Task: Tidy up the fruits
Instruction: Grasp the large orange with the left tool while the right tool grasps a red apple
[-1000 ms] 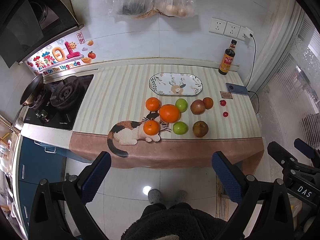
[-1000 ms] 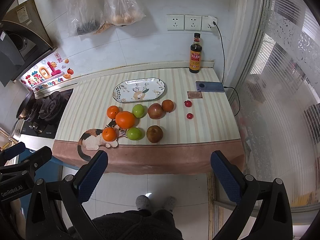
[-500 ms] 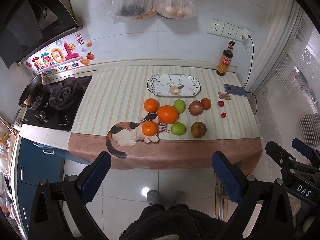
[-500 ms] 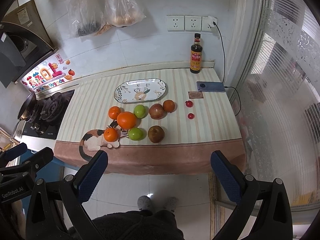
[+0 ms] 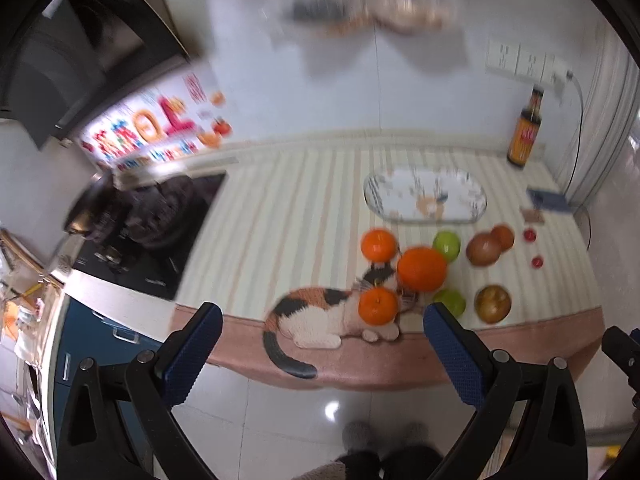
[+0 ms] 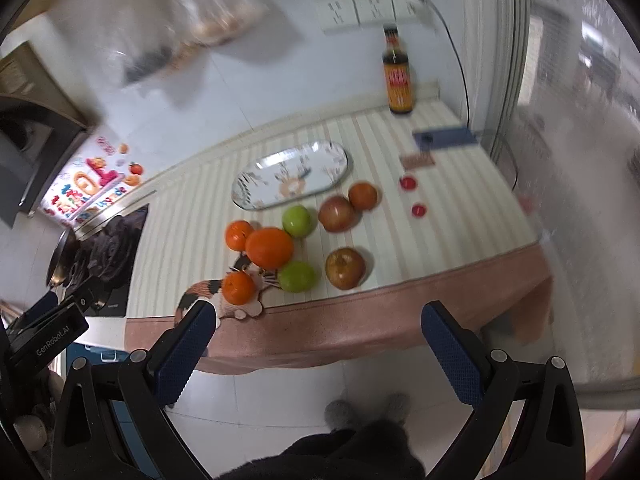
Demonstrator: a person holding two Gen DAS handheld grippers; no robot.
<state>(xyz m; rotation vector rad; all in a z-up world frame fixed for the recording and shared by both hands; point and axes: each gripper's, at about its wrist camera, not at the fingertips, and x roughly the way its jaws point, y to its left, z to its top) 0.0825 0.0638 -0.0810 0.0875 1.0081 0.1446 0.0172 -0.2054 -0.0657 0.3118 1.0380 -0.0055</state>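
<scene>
Closer to the counter (image 5: 280, 216) than half a second ago, both views now blurred by motion, fruit larger in frame. Left hand-held gripper (image 5: 320, 344) spread wide, nothing between its blue pads, hanging off the counter's front edge over the floor. Right hand-held gripper (image 6: 320, 344) likewise wide open and empty, now tilted, so the counter slopes in its view.

Fruit unmoved on the striped cloth, grouped near the front edge toward the right end. From the left: small orange (image 5: 378, 245) (image 6: 239, 235) behind, another small orange (image 5: 378, 305) (image 6: 239, 288) on the cat print (image 5: 320, 316) at the front edge; large orange (image 5: 421, 269) (image 6: 269, 248) between them and just to the right, touching or nearly touching both; green fruit (image 5: 446, 245) (image 6: 297, 220) behind and a second green fruit (image 5: 450, 303) (image 6: 298, 276) in front; brown-red fruit (image 5: 483, 248) (image 6: 337, 213) with a small orange-brown one (image 5: 503, 237) (image 6: 363, 196) against it, and a russet fruit (image 5: 493, 303) (image 6: 345, 268) nearer the front edge; two tiny red fruits (image 5: 529, 235) (image 6: 407, 183) apart at the right. Oval plate (image 5: 425, 195) (image 6: 291, 174) bare behind the fruit; sauce bottle (image 5: 525, 136) (image 6: 397, 80) upright in the back right corner.
</scene>
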